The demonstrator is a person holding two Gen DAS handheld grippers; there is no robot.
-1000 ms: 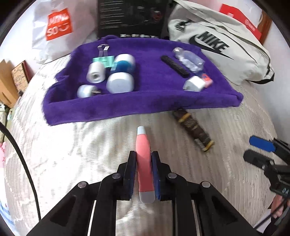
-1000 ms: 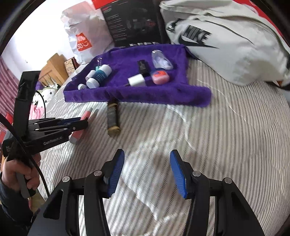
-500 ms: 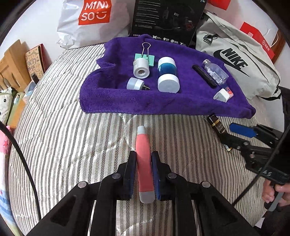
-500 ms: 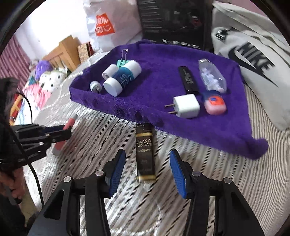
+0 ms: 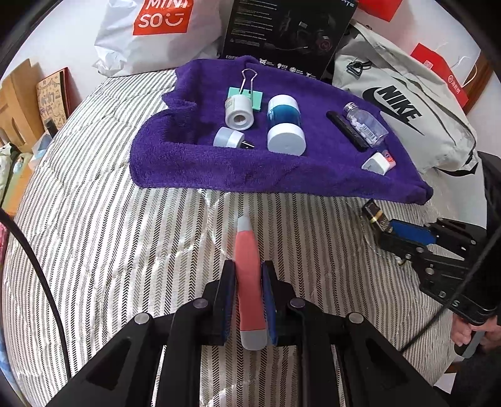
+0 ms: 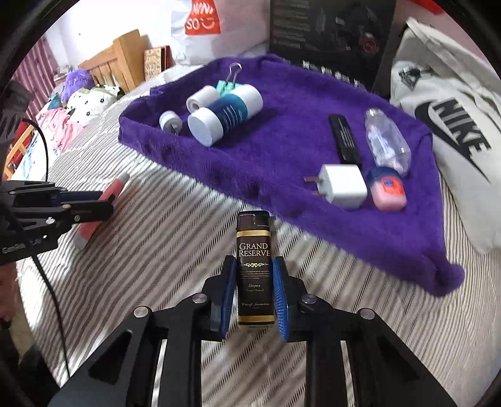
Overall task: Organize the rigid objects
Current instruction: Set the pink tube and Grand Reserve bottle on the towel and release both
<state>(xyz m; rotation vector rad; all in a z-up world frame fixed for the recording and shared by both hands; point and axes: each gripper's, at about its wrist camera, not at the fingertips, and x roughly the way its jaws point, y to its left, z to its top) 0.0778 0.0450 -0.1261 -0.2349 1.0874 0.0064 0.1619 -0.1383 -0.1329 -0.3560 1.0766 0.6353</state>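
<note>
**Both Grippers Clamped, Towel Edge Just Ahead**

While pressed from both sides by the left gripper (image 5: 248,300), pink pen (image 5: 249,281) held lengthwise, grey tip aimed at the near hem of the purple towel (image 5: 219,169). Clamped tight, pads flat against the pen's barrel, above the striped bedspread (image 5: 109,234).

Right gripper (image 6: 254,296) closed on a dark lighter (image 6: 253,269), blue pads on its two long sides after closing in just now; lighter's top near the towel's front edge, not on it.

On the towel, left cluster: binder clip (image 5: 245,90), small white roll (image 5: 238,112), grey plug (image 5: 228,137), blue-and-white jar (image 5: 285,125), packed close together. Right cluster: black stick (image 6: 344,141), clear bottle (image 6: 386,141), white charger (image 6: 343,186), pink case (image 6: 388,191), touching or nearly so.

Bare purple between the two clusters. Open striped bedding before the towel's near hem. Grey bag (image 6: 454,125) crowding the towel's right side, black box (image 5: 288,28) and white shopping bag (image 5: 156,31) behind it.
</note>
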